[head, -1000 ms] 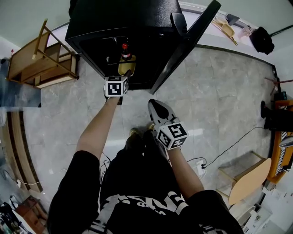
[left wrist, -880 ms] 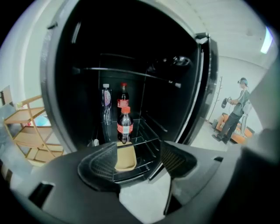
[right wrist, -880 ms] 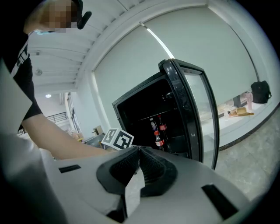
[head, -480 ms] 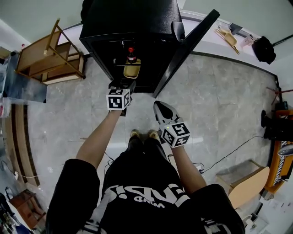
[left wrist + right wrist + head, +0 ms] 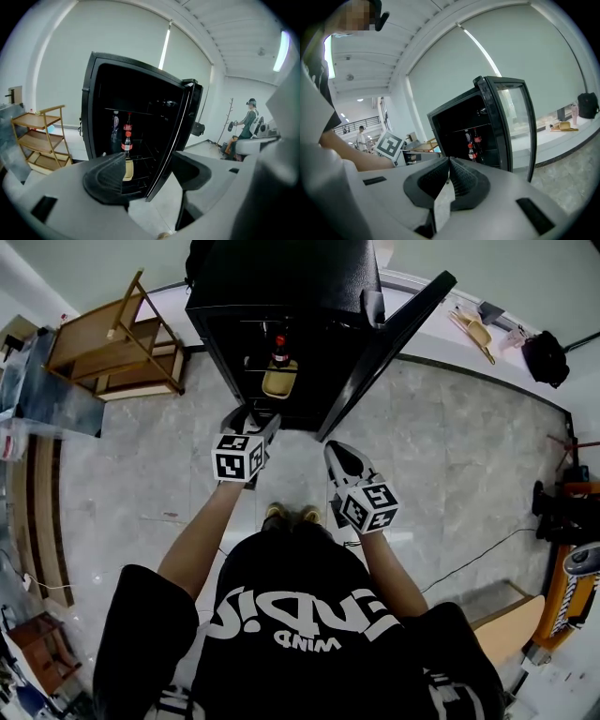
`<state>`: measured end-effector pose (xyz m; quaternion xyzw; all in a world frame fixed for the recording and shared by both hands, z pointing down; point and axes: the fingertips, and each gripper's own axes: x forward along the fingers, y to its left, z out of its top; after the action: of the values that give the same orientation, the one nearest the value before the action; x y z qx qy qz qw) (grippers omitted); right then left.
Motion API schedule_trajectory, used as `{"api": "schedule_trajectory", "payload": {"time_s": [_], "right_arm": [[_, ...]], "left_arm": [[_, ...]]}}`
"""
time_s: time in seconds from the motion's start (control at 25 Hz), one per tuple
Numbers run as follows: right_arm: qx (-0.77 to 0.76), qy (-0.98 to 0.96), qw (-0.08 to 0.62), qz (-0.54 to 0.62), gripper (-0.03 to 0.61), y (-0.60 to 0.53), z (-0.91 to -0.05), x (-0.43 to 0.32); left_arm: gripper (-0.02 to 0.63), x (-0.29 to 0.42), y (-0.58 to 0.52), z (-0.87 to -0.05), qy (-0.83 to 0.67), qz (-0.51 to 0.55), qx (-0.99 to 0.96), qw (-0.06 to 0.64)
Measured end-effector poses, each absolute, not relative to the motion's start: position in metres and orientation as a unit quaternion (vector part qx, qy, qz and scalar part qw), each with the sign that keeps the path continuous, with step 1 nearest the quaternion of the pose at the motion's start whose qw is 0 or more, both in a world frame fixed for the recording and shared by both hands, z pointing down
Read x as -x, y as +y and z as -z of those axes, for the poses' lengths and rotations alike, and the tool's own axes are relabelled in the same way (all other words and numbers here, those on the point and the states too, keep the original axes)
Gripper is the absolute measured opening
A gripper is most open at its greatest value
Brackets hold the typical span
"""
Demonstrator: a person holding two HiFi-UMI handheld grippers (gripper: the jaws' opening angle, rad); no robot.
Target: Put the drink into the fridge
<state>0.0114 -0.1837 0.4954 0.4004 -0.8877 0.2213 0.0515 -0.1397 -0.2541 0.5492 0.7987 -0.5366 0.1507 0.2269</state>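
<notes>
Fridge [image 5: 281, 277] top beyond the upper edge; drink [image 5: 279, 354] label too small.

The drink [image 5: 279, 352], a bottle with a red cap and red label, stands upright on a shelf inside the black fridge [image 5: 281, 282], left of its middle. The fridge's door [image 5: 384, 343] is swung wide open.

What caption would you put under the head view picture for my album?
Drink bottle stands inside the open black fridge; left claw open, right claw shut, both outside it.
</notes>
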Motion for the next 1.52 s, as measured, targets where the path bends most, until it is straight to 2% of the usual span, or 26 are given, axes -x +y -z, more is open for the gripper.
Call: {"api": "schedule_trajectory", "payload": {"time_s": [1.0, 1.2, 1.52], "right_arm": [[-0.398, -0.896, 0.034, -0.193, 0.025, -0.19, -0.448, -0.043], [-0.402, -0.894, 0.025, -0.194, 0.025, -0.184, -0.441, -0.048], [-0.409, -0.892, 0.034, -0.189, 0.025, -0.176, -0.443, -0.053]], "left_arm": [[0.305, 0.143, -0.174, -0.45, -0.559, -0.083, -0.805, 0.183], [0.228, 0.143, -0.156, -0.439, -0.571, -0.069, -0.801, 0.167], [0.037, 0.156, -0.137, -0.439, -0.595, -0.059, -0.782, 0.175]]}}
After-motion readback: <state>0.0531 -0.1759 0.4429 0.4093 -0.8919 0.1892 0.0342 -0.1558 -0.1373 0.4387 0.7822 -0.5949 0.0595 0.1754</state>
